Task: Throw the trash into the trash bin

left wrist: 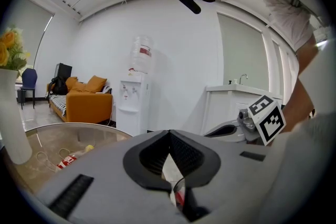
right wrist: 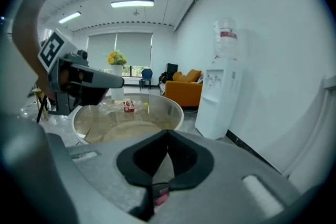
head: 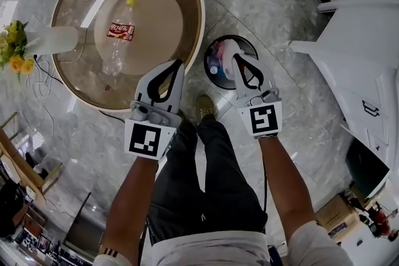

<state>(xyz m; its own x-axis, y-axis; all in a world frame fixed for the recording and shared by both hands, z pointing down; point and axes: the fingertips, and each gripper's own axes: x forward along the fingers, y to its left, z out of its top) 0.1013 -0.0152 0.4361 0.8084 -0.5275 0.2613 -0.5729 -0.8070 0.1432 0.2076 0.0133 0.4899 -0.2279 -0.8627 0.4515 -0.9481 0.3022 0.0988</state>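
A clear plastic bottle [head: 118, 34] with a red label and yellow cap lies on the round glass table [head: 75, 81]; it also shows in the right gripper view [right wrist: 128, 106]. A black round trash bin [head: 207, 62] stands on the floor right of the table, with white and pink trash inside. My right gripper [head: 236, 58] hangs over the bin, shut, with nothing between its jaws [right wrist: 168, 132]. My left gripper [head: 179, 63] is shut and empty too, its tips [left wrist: 169, 132] over the table's near right rim.
A white vase [head: 53, 40] with yellow flowers stands at the table's left edge. A white cabinet [head: 355, 40] runs along the right. A water dispenser [right wrist: 218, 97] and an orange sofa [left wrist: 84, 102] stand by the far wall. The person's legs are below the grippers.
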